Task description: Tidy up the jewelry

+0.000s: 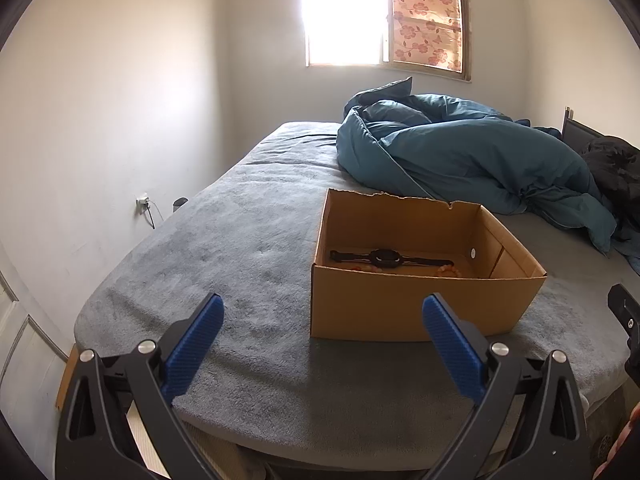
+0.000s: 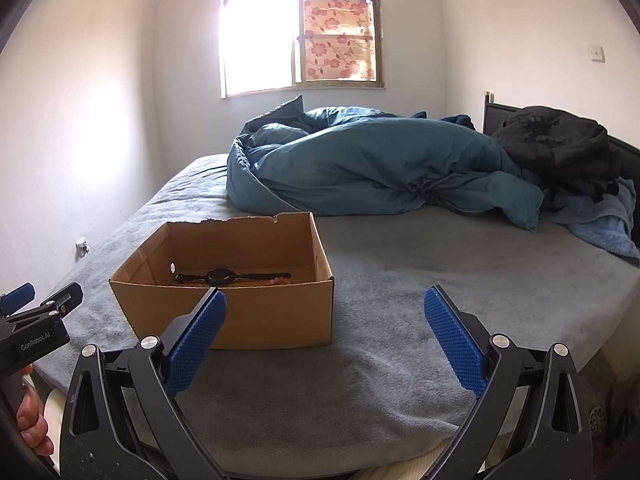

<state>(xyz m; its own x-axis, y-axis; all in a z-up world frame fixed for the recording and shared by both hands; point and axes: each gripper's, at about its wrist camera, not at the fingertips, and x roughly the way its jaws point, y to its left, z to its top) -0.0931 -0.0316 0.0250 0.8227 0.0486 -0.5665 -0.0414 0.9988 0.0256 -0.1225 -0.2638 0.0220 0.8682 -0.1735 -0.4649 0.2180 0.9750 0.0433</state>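
Left wrist view: the left gripper [image 1: 322,322] hung over the near edge of the bed [image 1: 248,216], its blue pads spread wide, nothing between them. At one o'clock from it sat the box [image 1: 404,304], open-topped, resting on the grey cover. Inside lay a black watch [image 1: 386,258], strap stretched flat, with orange beads [image 1: 450,270] just beside it at the near wall. A teal duvet [image 1: 460,156] was heaped behind the box.

Right wrist view: the right gripper [image 2: 325,322] was also spread wide and empty, above the bed [image 2: 420,280]. The box [image 2: 256,316] stood at eleven o'clock, watch [image 2: 219,277] and beads [image 2: 280,280] inside. At nine o'clock the left gripper [image 2: 24,300] showed, a hand [image 2: 34,420] beneath it.
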